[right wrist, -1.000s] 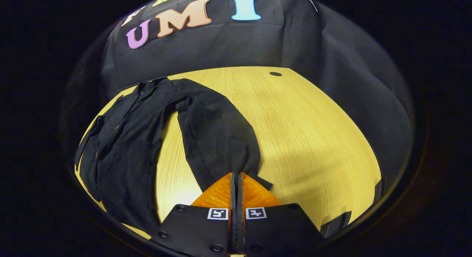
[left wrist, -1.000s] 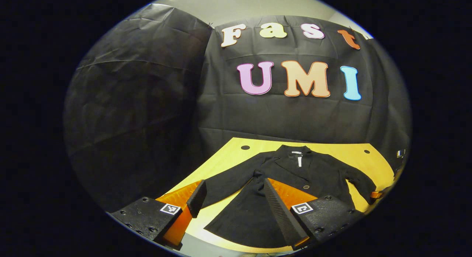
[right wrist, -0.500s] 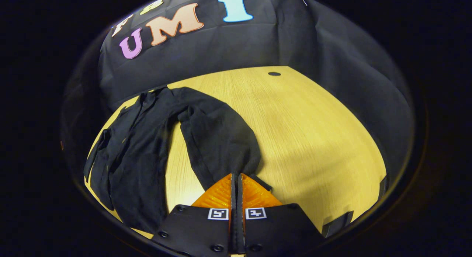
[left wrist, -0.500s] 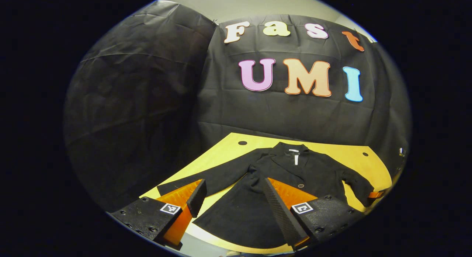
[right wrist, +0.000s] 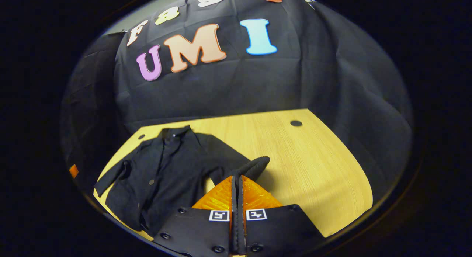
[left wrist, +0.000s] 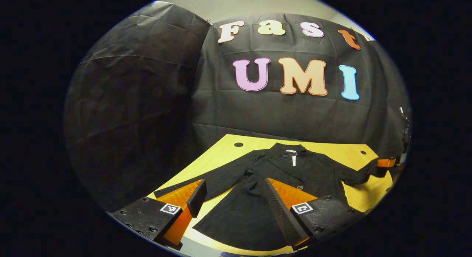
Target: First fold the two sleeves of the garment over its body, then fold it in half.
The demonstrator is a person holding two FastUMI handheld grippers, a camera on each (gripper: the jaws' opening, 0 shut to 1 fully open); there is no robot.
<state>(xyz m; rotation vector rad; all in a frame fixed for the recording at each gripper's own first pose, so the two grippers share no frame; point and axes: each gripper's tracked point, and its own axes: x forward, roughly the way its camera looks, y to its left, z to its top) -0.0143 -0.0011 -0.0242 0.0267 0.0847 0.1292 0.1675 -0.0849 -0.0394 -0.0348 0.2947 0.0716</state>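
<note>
A black jacket (left wrist: 291,172) lies spread on the yellow table (left wrist: 354,198), collar toward the far wall. My left gripper (left wrist: 234,183) hovers open above the jacket's near hem, with nothing between its fingers. The jacket's left sleeve (left wrist: 206,179) lies flat, stretched out to the side. At the far right of the left gripper view, my right gripper (left wrist: 386,162) holds the other sleeve (left wrist: 359,174) up off the table. In the right gripper view, my right gripper (right wrist: 236,177) is shut on that sleeve's cuff (right wrist: 252,166), and the jacket's body (right wrist: 166,165) lies to its left.
The table (right wrist: 306,165) has bare wood to the right of the jacket. Small round holes (right wrist: 295,123) (left wrist: 238,144) sit near its far corners. The black cloth wall (left wrist: 147,102) closes off the back and sides.
My right gripper has risen with the sleeve's cuff, lifting that sleeve off the table. The left gripper has hardly moved and stays open.
</note>
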